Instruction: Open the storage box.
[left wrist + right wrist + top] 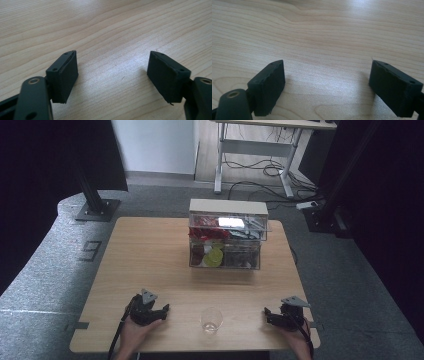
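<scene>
One clear drinking glass [211,319], empty and upright, stands on the wooden table [150,255] near the front edge, at about 6 o'clock from the table's middle, between the two grippers and apart from both. One clear plastic organizer box [225,240] sits toward the far side at 12 o'clock, two tiers high, with a pale lid or top panel; red items fill the upper left part, a yellow-green round item sits lower left, darker contents to the right, too small to identify. Left gripper [159,312] lies low at 7 o'clock, held in one hand [134,332], grey plate on top, cable trailing off the front edge. Right gripper [269,315] lies at 5 o'clock in the other hand [295,335], also with a grey plate. In the left gripper view the left gripper's jaws stand wide apart over bare wood grain, nothing between them. In the right gripper view, the same: jaws spread, nothing held. Count: one glass, one box, two grippers, two hands.
</scene>
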The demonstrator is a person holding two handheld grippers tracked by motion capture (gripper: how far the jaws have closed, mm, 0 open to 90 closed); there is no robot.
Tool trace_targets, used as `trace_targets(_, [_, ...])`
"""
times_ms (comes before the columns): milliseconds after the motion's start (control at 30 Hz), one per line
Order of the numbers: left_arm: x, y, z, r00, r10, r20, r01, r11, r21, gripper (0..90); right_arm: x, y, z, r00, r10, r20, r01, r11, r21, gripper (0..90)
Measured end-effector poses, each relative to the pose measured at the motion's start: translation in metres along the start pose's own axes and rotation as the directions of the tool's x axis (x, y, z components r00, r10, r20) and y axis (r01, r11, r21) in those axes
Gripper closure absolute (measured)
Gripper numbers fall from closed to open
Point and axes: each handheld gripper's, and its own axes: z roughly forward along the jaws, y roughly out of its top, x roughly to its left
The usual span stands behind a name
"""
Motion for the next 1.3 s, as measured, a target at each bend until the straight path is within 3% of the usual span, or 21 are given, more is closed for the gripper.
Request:
trace_targets(100, [0.001, -0.002, -0.002, 0.9999, -0.011, -0.01, 0.011, 0.9999, -0.009, 31.6, 0.0, 0.0, 0.0, 1.0, 0.0, 0.001, 0.0, 1.0, 0.001, 13.2])
trace_targets(267, [0.004, -0.004, -0.005, 0.999, 0.032, 0.029, -0.032, 0.9993, -0.018, 44.4, 0.0, 0.0, 0.0, 1.0, 0.003, 0.005, -0.003, 1.0, 0.001, 13.1])
trace_targets(433, [0.007, -0.005, -0.006, 0.9998, 0.014, 0.014, -0.014, 0.9995, -0.03, 61.9, 0.0, 0.0, 0.001, 1.0, 0.003, 0.007, -0.003, 1.0, 0.001, 13.2])
trace_targets(633, [0.006, -0.005, -0.009, 0.9991, 0.007, 0.042, -0.006, 0.9995, -0.032, 80.9, 0.0, 0.001, 0.001, 1.0, 0.007, 0.005, -0.007, 1.0, 0.001, 13.3])
trace_targets(833, [-0.002, -0.001, -0.017, 0.9979, 0.047, 0.046, -0.045, 0.9979, -0.046, 85.2, -0.001, 0.001, 0.001, 1.0, 0.005, 0.006, -0.005, 1.0, 0.0, 13.5])
trace_targets(933, [-0.005, 0.001, -0.022, 0.9982, 0.041, 0.045, -0.037, 0.997, -0.068, 88.6, -0.001, 0.001, 0.001, 1.0, 0.006, 0.007, -0.006, 1.0, -0.001, 13.6])
trace_targets(1067, [-0.006, 0.005, -0.029, 0.9954, 0.061, 0.074, -0.053, 0.9926, -0.109, 89.5, -0.001, 0.001, 0.001, 0.9998, 0.013, 0.014, -0.013, 1.0, 0.0, 13.5])
trace_targets(1300, [-0.01, 0.014, -0.033, 0.9918, 0.053, 0.116, -0.037, 0.9898, -0.137, 89.9, -0.001, 0.001, 0.001, 0.9998, 0.016, 0.016, -0.016, 1.0, 0.0, 13.5])
